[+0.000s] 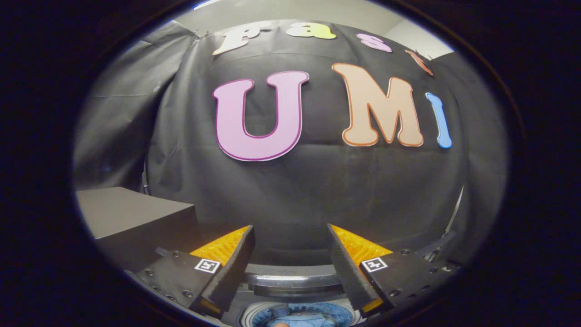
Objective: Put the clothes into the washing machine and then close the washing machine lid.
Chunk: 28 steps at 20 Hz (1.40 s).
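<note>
Gripper (290, 254) hangs wide and empty above washing machine (295, 277) at bottom centre; blue clothes (297, 318) look loaded, so lid-closing seems next, needing a reach rearward.

Dim, sharp, strong fisheye edge-warp.

The fingers (243, 254) look like matt black plastic with ribbed faces and rough orange backs. Below them, the washing machine (292, 278) rim is glossy and smooth, with soft blue clothes (299, 318) inside.

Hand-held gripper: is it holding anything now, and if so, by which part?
Nothing is held. The hand-held gripper is open, its fingers apart with a bare gap between them, above the washing machine, where blue cloth lies in the drum.
</note>
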Tool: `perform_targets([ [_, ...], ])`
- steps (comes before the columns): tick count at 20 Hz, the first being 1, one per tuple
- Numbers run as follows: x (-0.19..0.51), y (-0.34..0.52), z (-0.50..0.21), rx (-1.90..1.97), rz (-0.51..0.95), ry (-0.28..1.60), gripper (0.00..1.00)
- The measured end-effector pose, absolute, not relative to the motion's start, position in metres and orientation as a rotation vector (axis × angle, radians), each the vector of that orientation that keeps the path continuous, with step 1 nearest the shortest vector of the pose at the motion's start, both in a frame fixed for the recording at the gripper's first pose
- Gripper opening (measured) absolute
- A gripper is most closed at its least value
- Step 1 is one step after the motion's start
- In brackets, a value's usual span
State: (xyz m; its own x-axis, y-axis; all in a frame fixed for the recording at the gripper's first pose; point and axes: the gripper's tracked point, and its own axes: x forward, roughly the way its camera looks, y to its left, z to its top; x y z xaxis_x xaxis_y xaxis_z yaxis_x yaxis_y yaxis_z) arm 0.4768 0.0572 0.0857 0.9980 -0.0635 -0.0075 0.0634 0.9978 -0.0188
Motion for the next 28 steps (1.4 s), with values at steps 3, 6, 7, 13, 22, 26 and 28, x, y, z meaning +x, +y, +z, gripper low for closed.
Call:
perform_targets([
  [3,0.455,0.063,0.065,0.036,-0.031,0.027,0.97],
  [6,0.429,0.078,0.019,0.076,0.022,0.097,0.98],
  [7,0.418,0.077,0.008,0.060,0.010,0.100,0.98],
  [13,0.365,0.068,-0.013,0.064,-0.068,0.055,0.98],
  [22,0.329,0.065,-0.025,-0.017,-0.101,0.078,0.98],
  [26,0.320,0.065,-0.047,-0.053,-0.104,0.132,0.98],
  [28,0.312,0.063,-0.053,-0.066,-0.137,0.145,0.98],
])
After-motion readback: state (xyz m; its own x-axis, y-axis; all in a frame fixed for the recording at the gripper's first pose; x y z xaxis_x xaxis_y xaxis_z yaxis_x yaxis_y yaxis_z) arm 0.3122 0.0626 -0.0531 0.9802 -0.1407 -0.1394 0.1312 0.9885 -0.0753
